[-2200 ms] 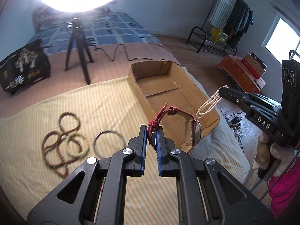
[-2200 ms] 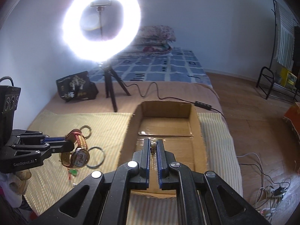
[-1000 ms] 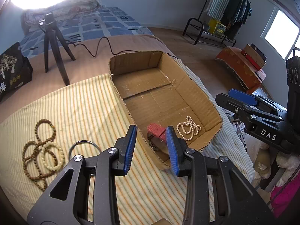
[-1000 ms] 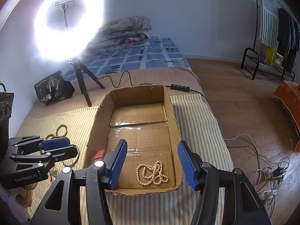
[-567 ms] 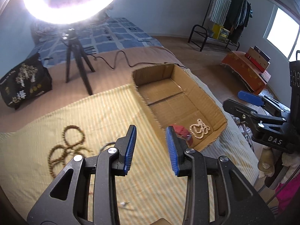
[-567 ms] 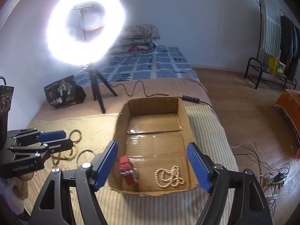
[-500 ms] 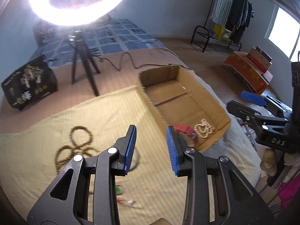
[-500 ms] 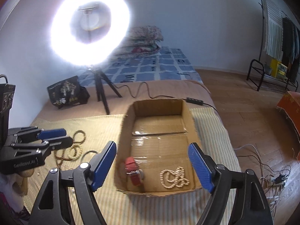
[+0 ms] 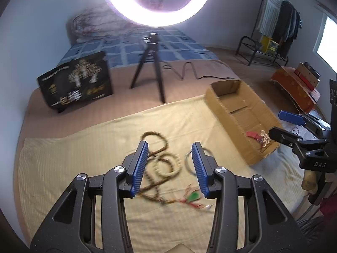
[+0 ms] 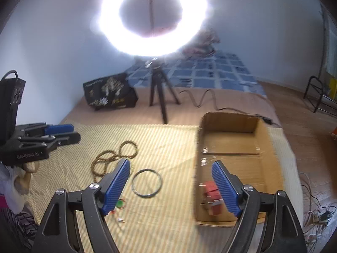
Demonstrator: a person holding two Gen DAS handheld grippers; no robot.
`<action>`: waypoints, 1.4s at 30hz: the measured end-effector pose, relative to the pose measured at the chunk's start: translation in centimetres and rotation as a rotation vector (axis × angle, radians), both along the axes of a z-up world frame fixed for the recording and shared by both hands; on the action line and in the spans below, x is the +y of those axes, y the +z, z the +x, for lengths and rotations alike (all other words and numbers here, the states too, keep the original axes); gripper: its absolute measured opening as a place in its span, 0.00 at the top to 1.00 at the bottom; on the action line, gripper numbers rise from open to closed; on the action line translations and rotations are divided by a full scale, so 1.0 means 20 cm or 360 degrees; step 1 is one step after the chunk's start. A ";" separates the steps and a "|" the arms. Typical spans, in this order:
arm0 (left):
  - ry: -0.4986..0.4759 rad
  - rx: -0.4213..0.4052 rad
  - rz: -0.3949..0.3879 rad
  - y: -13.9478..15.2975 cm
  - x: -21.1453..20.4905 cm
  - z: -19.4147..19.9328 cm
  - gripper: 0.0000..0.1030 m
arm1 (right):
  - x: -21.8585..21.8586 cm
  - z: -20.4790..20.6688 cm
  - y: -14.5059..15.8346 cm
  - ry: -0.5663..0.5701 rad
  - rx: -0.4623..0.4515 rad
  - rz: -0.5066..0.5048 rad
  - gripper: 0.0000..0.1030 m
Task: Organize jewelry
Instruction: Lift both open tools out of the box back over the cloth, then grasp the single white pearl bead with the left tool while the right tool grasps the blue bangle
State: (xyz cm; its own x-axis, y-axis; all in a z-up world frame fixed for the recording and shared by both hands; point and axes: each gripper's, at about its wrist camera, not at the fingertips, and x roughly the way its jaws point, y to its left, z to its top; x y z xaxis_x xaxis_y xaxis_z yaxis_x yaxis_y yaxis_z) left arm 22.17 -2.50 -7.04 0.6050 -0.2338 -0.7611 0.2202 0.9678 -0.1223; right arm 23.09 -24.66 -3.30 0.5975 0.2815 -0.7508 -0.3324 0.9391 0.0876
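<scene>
Yellow striped cloth (image 9: 84,147) covers the bed; beyond the jaws stand a ring light (image 10: 153,16) on a tripod (image 9: 151,67) and a black printed bag (image 9: 78,80). Right of the left gripper's jaws lies the cardboard box (image 9: 223,107) — the red-strapped watch (image 10: 212,198) and pearl necklace (image 9: 264,138) rest inside it.

Left gripper (image 9: 169,164) and right gripper (image 10: 170,185) both stand wide apart, empty. Between the left jaws lie brown bead strands (image 9: 155,164); just right of them, a metal bangle (image 10: 147,182).

Two seconds ago both were clamped on watch and pearls.
</scene>
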 end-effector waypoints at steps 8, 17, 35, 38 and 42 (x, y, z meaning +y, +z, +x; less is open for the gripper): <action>0.0083 0.0088 0.0044 -0.15 0.30 -0.10 0.58 | 0.24 0.05 -0.17 0.0112 0.0149 -0.0077 0.11; 0.0089 0.0200 0.0072 -0.40 0.50 -0.33 0.58 | 0.32 0.12 -0.40 0.0022 0.0331 -0.0097 0.11; -0.0014 0.0285 0.0075 -0.69 0.50 -0.55 0.68 | 0.37 0.09 -0.66 0.0068 0.0405 -0.0194 0.11; -0.0013 0.0285 0.0051 -0.69 0.50 -0.55 0.68 | 0.38 0.11 -0.68 0.0069 0.0417 -0.0200 0.11; -0.0029 0.0284 0.0067 -0.71 0.50 -0.56 0.68 | 0.40 0.13 -0.72 0.0084 0.0440 -0.0226 0.11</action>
